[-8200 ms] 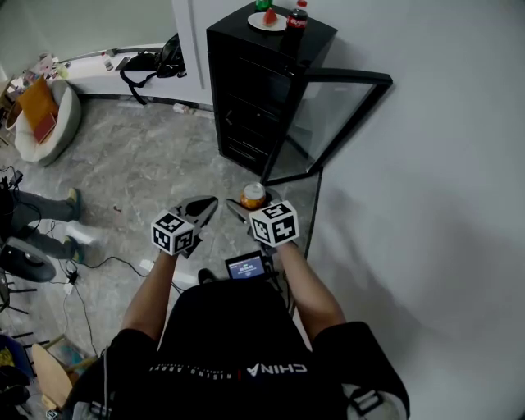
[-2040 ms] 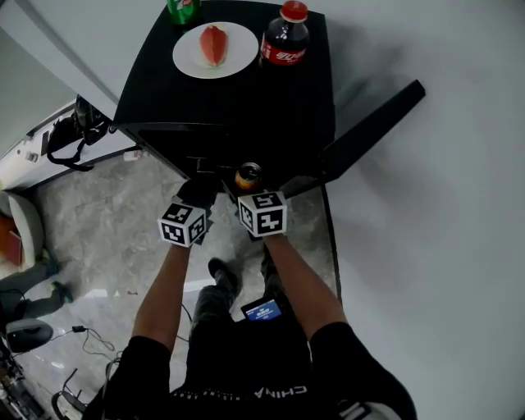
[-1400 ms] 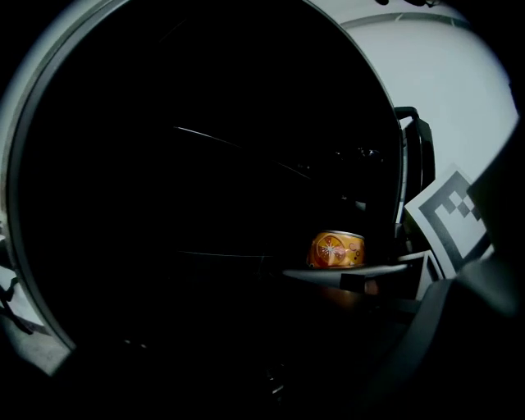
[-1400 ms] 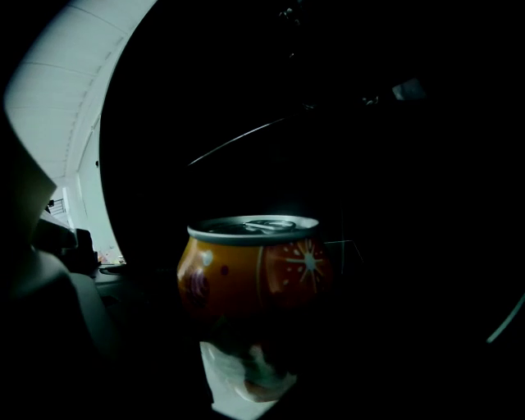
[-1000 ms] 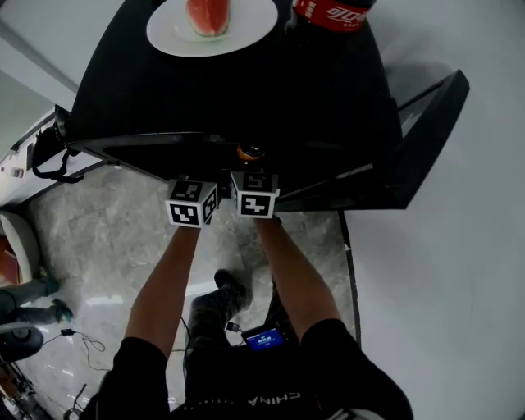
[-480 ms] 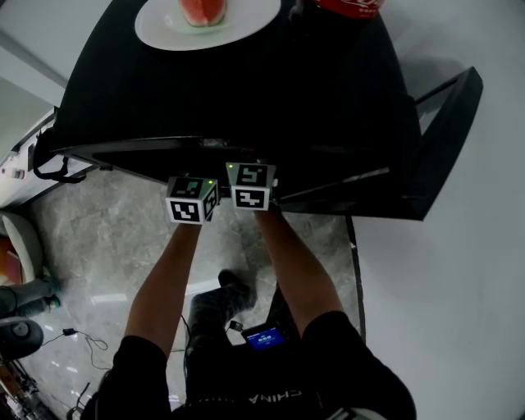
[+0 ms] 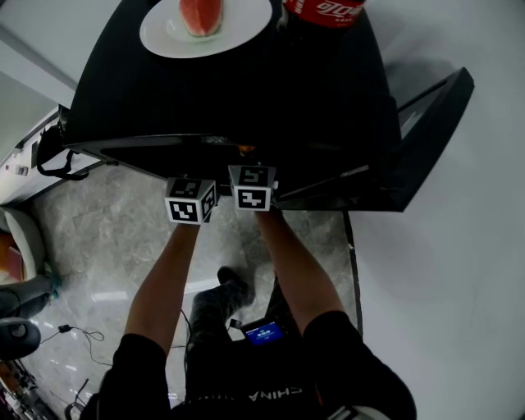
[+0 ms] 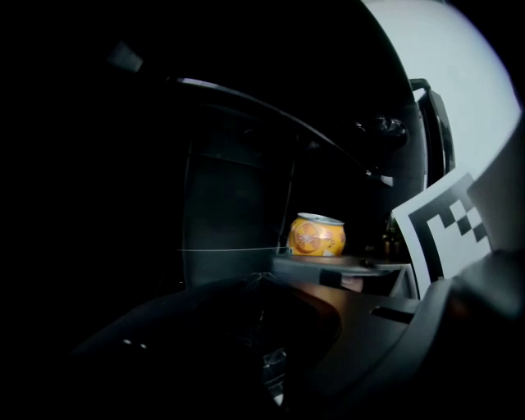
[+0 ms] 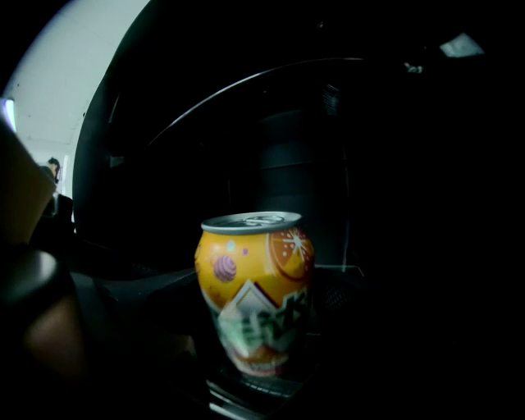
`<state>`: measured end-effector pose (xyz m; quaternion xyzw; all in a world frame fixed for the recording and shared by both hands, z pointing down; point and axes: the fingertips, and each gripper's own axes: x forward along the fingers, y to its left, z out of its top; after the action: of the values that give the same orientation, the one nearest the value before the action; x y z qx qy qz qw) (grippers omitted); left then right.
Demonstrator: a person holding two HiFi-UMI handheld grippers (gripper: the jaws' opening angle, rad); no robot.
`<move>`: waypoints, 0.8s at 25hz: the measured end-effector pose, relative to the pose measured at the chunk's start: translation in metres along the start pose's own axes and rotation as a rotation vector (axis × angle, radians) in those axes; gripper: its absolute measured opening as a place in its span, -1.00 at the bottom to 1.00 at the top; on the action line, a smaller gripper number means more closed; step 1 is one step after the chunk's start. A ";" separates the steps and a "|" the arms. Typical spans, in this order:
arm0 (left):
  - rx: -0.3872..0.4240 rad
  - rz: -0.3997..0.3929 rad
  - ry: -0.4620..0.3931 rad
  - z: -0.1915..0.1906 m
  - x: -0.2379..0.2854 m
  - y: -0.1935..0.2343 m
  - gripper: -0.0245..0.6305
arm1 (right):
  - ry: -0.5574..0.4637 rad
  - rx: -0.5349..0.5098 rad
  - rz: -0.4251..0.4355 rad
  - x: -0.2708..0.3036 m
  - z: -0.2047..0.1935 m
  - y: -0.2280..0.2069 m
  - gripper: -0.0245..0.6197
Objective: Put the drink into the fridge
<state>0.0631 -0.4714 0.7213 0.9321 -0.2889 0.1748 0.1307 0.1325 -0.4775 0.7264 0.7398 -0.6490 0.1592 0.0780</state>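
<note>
The drink is a short orange can (image 9: 254, 299), standing upright inside the dark fridge. My right gripper (image 9: 256, 336) is shut on it; the jaws are dim shapes at the can's sides. From the left gripper view the can (image 8: 317, 235) shows ahead and to the right, over a flat grey ledge. My left gripper (image 8: 271, 361) is empty, and its dark jaws look closed together. In the head view both marker cubes, left (image 7: 190, 200) and right (image 7: 252, 187), sit at the fridge's front edge. The black fridge top (image 7: 221, 98) hides the jaws, leaving only a sliver of the can (image 7: 244, 149).
The fridge's glass door (image 7: 426, 131) stands open to the right. On top of the fridge are a white plate (image 7: 246, 20) with a red watermelon slice and a cola bottle (image 7: 324, 10). Grey marble floor (image 7: 98, 238) and a white wall (image 7: 459, 287) flank the fridge.
Over the last seconds the person walked up to the fridge and both grippers reached into it. The can has gone under the fridge top. In the last half second almost nothing moved.
</note>
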 end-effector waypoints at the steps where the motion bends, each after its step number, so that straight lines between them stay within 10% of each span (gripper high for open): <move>1: 0.002 0.003 0.004 0.001 -0.003 -0.001 -0.89 | 0.011 0.010 0.006 -0.003 -0.001 0.001 0.21; 20: 0.004 -0.067 0.039 0.059 -0.106 -0.070 -0.89 | 0.276 0.027 0.164 -0.125 0.029 0.023 0.20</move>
<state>0.0366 -0.3838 0.6155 0.9380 -0.2545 0.1891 0.1403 0.1005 -0.3735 0.6552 0.6565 -0.6880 0.2741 0.1432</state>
